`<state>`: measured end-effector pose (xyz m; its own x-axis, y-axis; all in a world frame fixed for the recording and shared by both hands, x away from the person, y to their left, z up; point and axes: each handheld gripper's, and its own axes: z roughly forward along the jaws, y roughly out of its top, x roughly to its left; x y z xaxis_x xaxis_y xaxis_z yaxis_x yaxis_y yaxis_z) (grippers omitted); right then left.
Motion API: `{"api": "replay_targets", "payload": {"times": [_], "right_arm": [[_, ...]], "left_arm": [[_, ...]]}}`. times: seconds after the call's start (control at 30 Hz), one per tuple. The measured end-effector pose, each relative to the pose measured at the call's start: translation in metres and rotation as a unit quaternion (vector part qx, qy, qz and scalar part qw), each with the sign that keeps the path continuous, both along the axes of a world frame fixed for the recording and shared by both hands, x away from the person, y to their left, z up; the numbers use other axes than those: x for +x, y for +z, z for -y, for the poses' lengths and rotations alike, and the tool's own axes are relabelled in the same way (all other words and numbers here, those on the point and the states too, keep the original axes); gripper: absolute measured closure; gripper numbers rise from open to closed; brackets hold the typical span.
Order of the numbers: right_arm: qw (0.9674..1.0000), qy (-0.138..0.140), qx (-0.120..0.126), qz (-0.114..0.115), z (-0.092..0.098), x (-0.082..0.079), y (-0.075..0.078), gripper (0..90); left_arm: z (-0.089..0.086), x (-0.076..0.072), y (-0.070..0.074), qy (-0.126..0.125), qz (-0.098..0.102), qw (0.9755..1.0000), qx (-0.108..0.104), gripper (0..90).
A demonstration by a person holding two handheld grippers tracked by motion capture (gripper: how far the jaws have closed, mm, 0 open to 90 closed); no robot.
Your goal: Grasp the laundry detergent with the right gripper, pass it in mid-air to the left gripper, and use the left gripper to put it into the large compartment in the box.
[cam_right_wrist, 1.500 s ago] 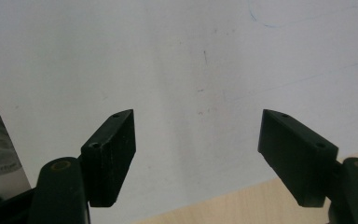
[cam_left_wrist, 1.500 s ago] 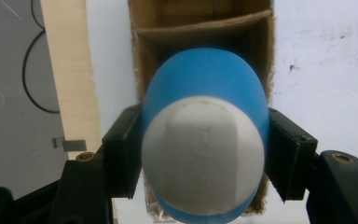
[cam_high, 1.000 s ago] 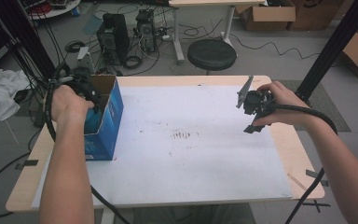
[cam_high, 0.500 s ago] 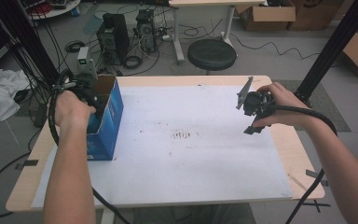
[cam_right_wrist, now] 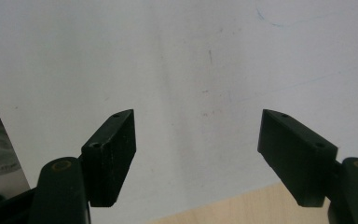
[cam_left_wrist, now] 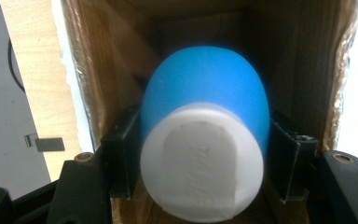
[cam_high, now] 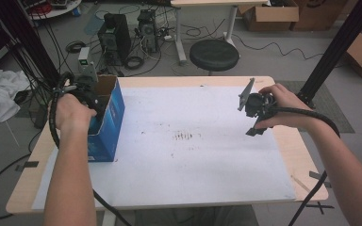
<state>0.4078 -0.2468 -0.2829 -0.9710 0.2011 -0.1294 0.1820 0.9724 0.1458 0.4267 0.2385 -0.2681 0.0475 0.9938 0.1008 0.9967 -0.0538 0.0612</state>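
A blue cardboard box (cam_high: 108,120) stands open-topped at the table's left edge. My left gripper (cam_high: 92,100) reaches down into it. In the left gripper view its jaws (cam_left_wrist: 200,154) are shut on a rounded blue object with a white flat end (cam_left_wrist: 205,107), one pad pressing on each side, with the box's brown inner walls (cam_left_wrist: 100,70) all around. My right gripper (cam_high: 250,115) hovers over the right part of the table. It is open (cam_right_wrist: 196,140), with nothing between its pads but the white sheet below.
A white sheet (cam_high: 188,155) covers most of the wooden table (cam_high: 301,155). Behind the table are a black stool (cam_high: 214,54), computer towers (cam_high: 115,35) and loose cables on the floor. A black pole (cam_high: 332,52) rises at the right.
The left hand has shifted very slightly at the box's opening. The right hand and its gripper have stayed where they were.
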Motion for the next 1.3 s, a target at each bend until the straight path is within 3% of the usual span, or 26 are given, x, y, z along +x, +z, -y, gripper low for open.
{"api": "replay_targets", "payload": {"times": [0.4,0.87,1.1,1.3], "right_arm": [[1.0000,0.000,0.000,-0.002,0.001,-0.002,0.000,27.8],[1.0000,-0.003,0.000,-0.003,0.006,-0.001,-0.001,27.8],[1.0000,-0.005,0.000,-0.002,0.007,-0.002,0.002,27.8],[1.0000,-0.004,0.001,-0.004,0.006,-0.002,0.002,27.8]], "left_arm": [[0.003,0.000,-0.001,-0.003,-0.005,1.0000,0.007,38.0],[0.005,-0.001,-0.001,-0.006,-0.004,1.0000,0.001,36.8],[0.004,-0.004,0.003,-0.008,0.004,1.0000,0.003,31.8],[0.007,-0.008,0.012,-0.026,0.019,0.9994,0.008,24.2]]}}
